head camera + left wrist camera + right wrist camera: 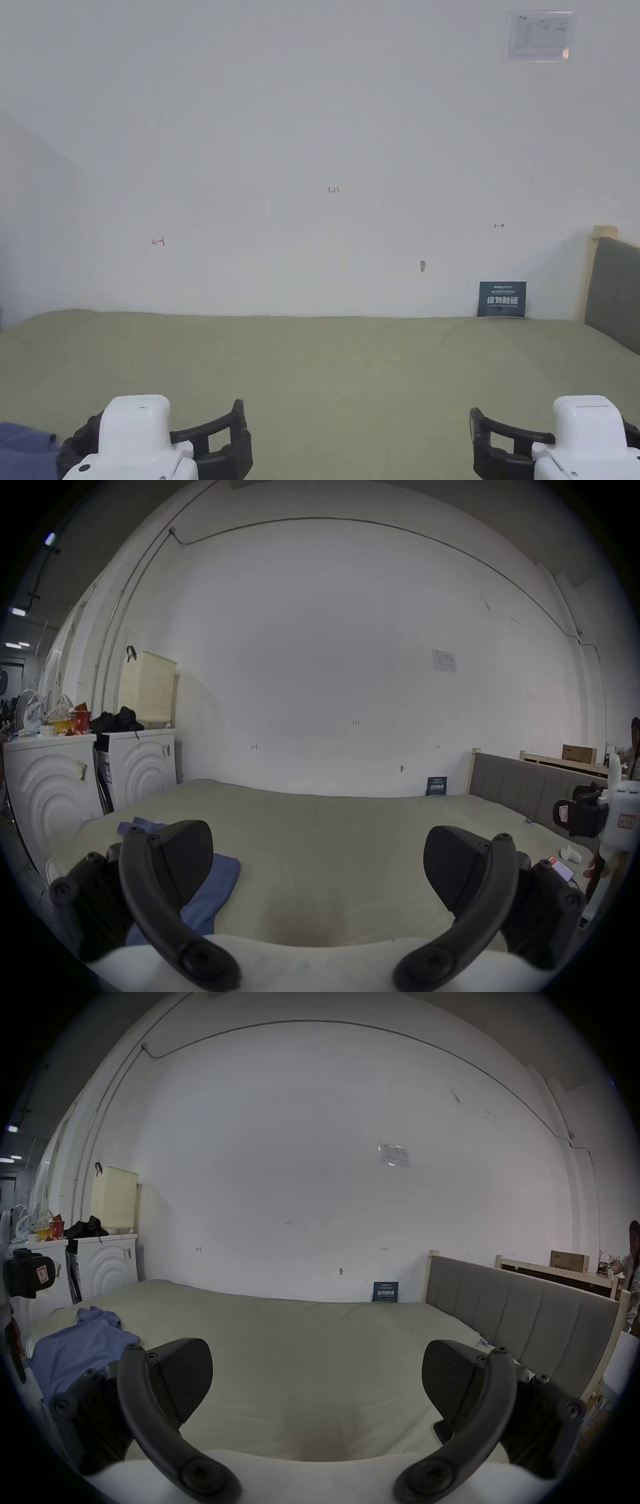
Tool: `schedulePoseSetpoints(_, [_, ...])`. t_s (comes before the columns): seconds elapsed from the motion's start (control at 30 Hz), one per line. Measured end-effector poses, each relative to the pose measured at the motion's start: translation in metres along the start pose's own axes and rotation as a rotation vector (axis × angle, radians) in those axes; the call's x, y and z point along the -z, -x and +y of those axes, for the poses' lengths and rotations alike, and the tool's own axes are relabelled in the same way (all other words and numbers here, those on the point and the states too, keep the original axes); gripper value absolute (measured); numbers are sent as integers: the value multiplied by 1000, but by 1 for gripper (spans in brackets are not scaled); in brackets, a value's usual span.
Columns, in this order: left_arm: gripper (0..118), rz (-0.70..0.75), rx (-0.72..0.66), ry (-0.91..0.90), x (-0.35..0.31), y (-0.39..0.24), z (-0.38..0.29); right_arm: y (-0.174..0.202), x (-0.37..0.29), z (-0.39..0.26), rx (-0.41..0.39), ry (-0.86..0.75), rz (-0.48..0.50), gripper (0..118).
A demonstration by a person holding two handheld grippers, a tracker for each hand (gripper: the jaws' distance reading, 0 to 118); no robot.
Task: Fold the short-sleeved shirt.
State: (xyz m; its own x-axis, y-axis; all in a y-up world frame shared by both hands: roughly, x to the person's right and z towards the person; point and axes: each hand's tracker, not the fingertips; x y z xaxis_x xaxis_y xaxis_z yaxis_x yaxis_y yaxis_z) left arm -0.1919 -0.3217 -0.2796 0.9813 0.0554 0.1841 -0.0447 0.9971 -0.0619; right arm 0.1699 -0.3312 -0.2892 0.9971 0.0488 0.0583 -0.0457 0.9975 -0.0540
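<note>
Your blue shirt (79,1348) lies rumpled, maybe partly folded, at the bed's (311,1338) left edge; left gripper (317,861) beside it, right gripper (317,1373) well apart; both jaws spread, empty.

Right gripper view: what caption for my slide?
Open right gripper hovers over the bed; blue shirt lies at its left.

The bed (325,369), covered in pale green, runs back to a white wall (300,125). The left tool (156,447) and right tool (556,444) sit at the bottom edge, jaws spread, holding nothing. A blue shirt (22,447) lies just beside the left tool. A dark sign (502,299) leans against the wall.
</note>
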Motion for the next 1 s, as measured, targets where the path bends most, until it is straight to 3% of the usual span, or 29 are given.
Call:
schedulePoseSetpoints(0.47, [118, -7, 6, -27, -4, 0, -4, -1, -4, 10, 24, -15, 14, 118])
schedulePoseSetpoints(0.7, [118, -1, 25, -9, -4, -1, -7, 2, -7, 7, -3, -47, 22, 118])
schedulePoseSetpoints(1.0, [118, 2, 37, -37, -9, -2, -4, 0, -6, 5, 41, -45, -10, 118])
